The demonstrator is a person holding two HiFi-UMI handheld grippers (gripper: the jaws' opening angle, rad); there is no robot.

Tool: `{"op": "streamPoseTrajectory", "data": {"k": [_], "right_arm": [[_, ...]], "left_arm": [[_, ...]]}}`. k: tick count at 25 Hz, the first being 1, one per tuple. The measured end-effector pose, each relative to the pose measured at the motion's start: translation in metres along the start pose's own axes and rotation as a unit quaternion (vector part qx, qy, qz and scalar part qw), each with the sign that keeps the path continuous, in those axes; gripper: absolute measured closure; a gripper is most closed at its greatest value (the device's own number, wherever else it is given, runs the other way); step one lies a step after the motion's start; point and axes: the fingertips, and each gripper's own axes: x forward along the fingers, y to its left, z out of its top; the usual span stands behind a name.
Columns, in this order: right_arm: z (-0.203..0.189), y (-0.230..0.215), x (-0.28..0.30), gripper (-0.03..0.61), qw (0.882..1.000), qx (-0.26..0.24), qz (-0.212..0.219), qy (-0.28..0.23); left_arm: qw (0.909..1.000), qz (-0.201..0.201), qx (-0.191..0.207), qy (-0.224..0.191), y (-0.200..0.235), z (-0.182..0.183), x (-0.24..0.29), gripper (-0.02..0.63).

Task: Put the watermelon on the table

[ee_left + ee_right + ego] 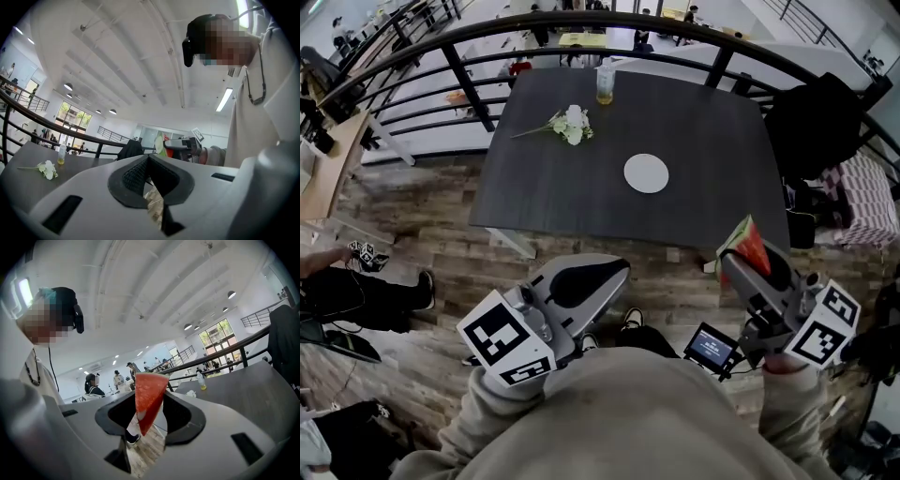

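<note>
Short of the dark, matte worktop, over plank flooring, the right claw pinches a triangular watermelon wedge with red flesh and a thin green rind. Closed and empty, the left claw shows ribbed black pads. From the head view the wedge's lower part is hidden.

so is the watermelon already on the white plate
No, the watermelon slice is clamped in the right gripper, well away from the white plate, which has nothing on it.
</note>
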Motion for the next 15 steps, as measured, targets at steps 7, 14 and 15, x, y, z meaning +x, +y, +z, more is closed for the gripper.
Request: {"op": "streamPoseTrajectory", "data": {"k": [7,14,15], "right_arm": [[0.025,-0.048,-0.016,0.391,1.0,0.004,0.005,-0.011],[0.034,-0.108,-0.053,0.391,0.999,0.023,-0.011,-0.034],[0.038,-0.116,-0.059,0.391,0.999,0.025,-0.014,-0.035]], "left_arm": [[0.9998,-0.012,-0.016,-0.008,0.007,0.015,0.056,0.609],[0.9998,-0.014,0.008,0.011,0.009,0.023,0.119,0.609],[0.9997,-0.015,0.009,0.015,0.008,0.025,0.129,0.609]]}}
